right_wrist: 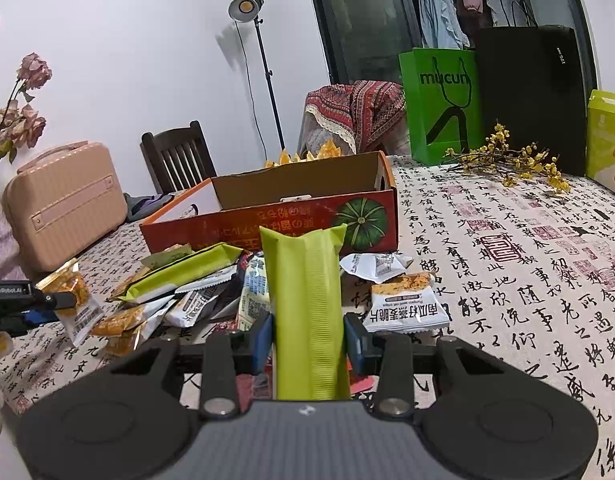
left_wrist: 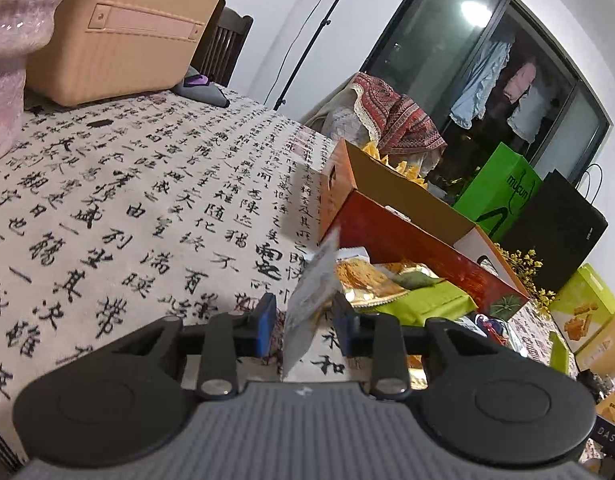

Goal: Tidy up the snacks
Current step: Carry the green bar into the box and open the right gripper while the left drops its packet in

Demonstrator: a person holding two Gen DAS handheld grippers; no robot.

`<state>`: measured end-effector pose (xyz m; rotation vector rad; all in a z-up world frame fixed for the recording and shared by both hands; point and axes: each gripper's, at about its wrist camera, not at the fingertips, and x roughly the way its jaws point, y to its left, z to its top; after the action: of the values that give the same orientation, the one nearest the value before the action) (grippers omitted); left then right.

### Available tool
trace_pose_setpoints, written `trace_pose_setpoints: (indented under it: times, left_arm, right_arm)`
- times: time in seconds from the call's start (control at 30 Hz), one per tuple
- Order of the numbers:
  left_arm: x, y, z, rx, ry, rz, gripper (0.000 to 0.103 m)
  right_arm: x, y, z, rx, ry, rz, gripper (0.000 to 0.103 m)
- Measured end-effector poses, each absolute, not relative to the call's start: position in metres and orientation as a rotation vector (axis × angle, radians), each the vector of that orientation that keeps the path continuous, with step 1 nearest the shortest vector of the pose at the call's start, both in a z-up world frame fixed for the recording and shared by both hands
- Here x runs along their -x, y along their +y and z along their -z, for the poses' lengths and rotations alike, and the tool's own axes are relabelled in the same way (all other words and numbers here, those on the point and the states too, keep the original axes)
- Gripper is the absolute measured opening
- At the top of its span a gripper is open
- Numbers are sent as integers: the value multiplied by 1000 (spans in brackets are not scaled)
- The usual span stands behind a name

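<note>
My right gripper (right_wrist: 307, 340) is shut on a long green snack packet (right_wrist: 307, 304), held upright above a heap of snack packets (right_wrist: 187, 292) before the open red pumpkin box (right_wrist: 267, 220). My left gripper (left_wrist: 304, 326) has its jaws apart around a small white snack packet (left_wrist: 311, 304) that stands edge-on between them; whether the pads touch it I cannot tell. In the right wrist view the left gripper (right_wrist: 47, 300) sits at the far left with an orange-and-white packet (right_wrist: 73, 304). The box (left_wrist: 407, 240) lies right of it.
A pink case (right_wrist: 63, 204) and a pink vase (left_wrist: 11, 60) stand at the table's left. A green bag (right_wrist: 443, 108), a black bag (right_wrist: 535, 96), yellow flowers (right_wrist: 507, 160) and a yellow-green box (right_wrist: 607, 140) stand at the back right. The calligraphy tablecloth (right_wrist: 527, 280) spreads to the right.
</note>
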<state>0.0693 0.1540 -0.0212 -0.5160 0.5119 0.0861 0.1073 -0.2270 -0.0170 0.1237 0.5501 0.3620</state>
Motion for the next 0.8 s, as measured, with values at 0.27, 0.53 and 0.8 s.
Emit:
trace_pose_setpoints:
  times: [0.27,0.53,0.8]
  left_arm:
    - [-85,153,27,452,518,-114,12]
    - [-75,150,15,406,466,-126,11]
    - [-79,138,-18,356,387,-92,11]
  right_arm:
    - [-110,-226,18,-120,555,-349,37]
    - [-111,-224,14,-118,537,-353,37]
    - [-119,-223,-6,-105,467,-358,37]
